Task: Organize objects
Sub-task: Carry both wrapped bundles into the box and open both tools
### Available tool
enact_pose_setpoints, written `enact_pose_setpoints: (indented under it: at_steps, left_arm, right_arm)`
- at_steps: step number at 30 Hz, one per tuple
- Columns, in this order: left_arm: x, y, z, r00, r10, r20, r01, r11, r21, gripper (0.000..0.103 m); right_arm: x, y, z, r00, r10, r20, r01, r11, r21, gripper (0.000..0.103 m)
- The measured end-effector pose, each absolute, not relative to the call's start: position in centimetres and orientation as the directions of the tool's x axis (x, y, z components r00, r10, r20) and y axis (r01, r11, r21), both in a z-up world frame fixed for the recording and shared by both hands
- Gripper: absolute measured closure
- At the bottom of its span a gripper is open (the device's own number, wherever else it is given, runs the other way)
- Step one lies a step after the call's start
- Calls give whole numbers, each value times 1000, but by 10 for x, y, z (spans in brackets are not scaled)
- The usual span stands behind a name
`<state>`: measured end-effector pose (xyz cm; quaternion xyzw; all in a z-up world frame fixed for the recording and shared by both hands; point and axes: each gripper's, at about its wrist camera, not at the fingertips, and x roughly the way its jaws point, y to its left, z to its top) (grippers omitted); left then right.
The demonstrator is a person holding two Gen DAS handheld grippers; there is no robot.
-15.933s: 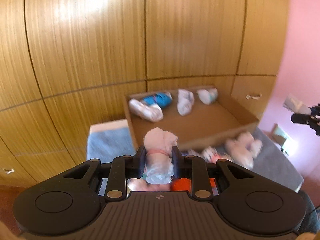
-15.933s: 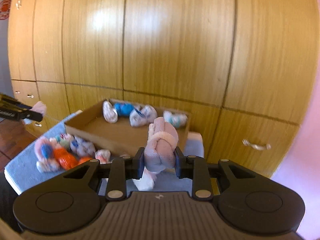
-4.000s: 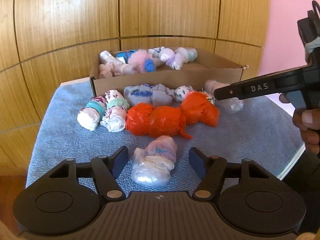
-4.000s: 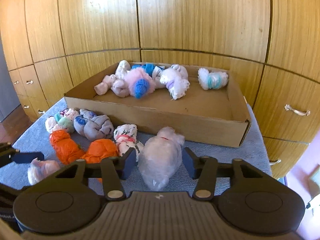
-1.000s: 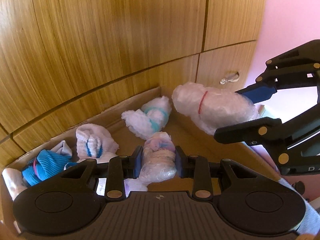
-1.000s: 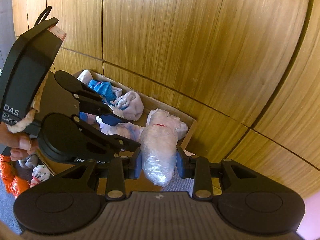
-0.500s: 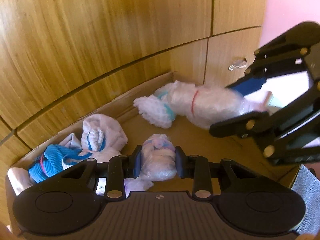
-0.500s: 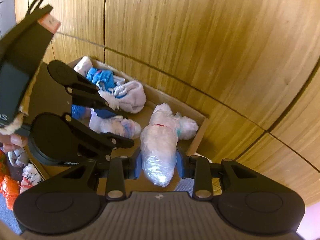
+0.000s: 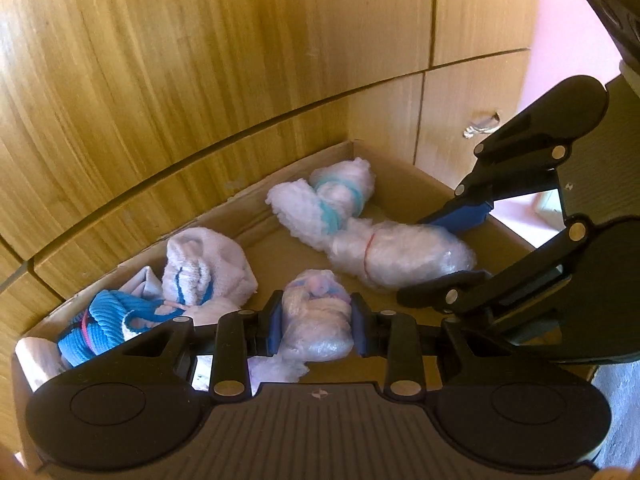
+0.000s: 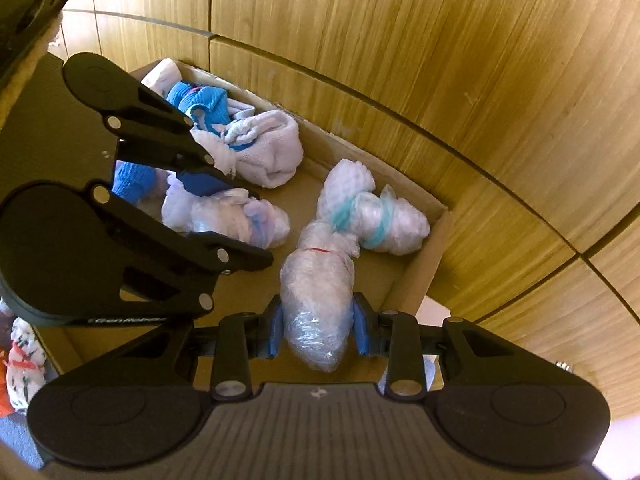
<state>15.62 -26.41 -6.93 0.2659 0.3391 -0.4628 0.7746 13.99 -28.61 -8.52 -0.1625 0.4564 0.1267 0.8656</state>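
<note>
Wooden cabinet doors (image 9: 200,80) back the brown cardboard box (image 9: 404,168). Left gripper (image 9: 316,322) clamps a pink plastic-wrapped bundle (image 9: 316,320) mid-box; right gripper (image 10: 318,326) clamps a clear-wrapped bundle (image 10: 316,292) near the right corner. Advise lowering onto the floor before releasing, clear of neighbours.

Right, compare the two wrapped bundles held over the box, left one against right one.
The left gripper's bundle is short and rounded, with pink and bluish cloth showing through its plastic; the right gripper's bundle is longer, paler, and tied with a thin red band. The left one is near the blue sock roll; the right one nearly meets the teal-banded bundle. Both are plastic-wrapped, clamped between fingers, over the cardboard box.
</note>
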Motion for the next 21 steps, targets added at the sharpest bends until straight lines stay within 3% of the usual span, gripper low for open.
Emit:
enact_pose_setpoints:
  at_steps: [15,18,21]
  left_arm:
    - [151,-262,-66,364,-525,-769,892,435,125,60]
    - [152,-261,-66,366,-526,-768,889,440,123,58]
    - [153,-258,-63,361,-536,-763,888,446,107,53]
  right_arm:
    - [132,-284,-78,576,51,-816,-376,903,-208,70]
    - [125,-283,-72,602,38,-798,-375,895,-240,62]
    - [121,-283,-64,608,43,-793,-382,891,-245,60]
